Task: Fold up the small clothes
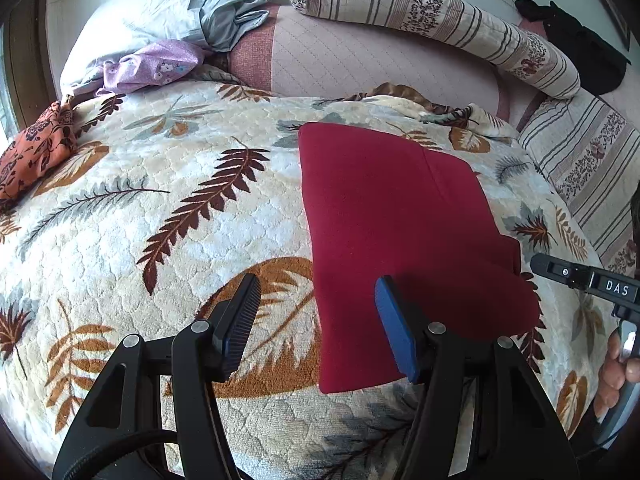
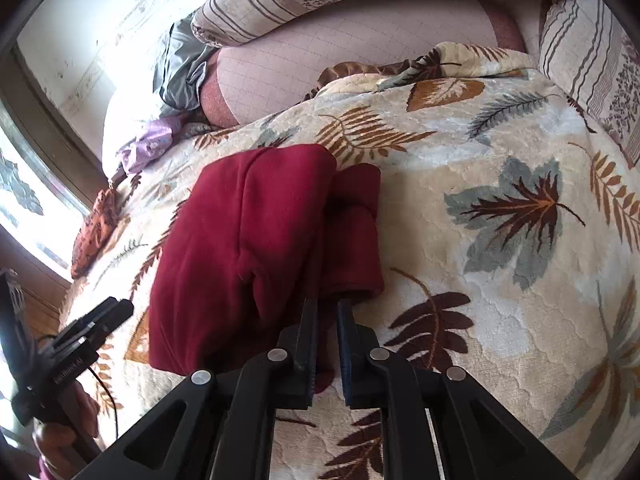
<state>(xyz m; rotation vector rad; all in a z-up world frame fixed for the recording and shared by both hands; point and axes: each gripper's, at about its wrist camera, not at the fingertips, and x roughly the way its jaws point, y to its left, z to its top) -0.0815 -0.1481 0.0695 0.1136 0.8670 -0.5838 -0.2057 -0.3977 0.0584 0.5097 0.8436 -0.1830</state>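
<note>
Right tongs (image 2: 326,308) nearly closed beside red cloth (image 2: 244,248) – left tongs (image 1: 318,292) spread (straddling its edge).

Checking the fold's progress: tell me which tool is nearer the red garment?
Right. The right tool is nearly shut at the red garment's near edge; the left tool hangs open, one finger over its corner.

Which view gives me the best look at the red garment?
Left wrist view: the red garment lies nearly whole and flat on the leaf blanket. Right wrist view shows it bunched, its near edge partly behind the right gripper.
</note>
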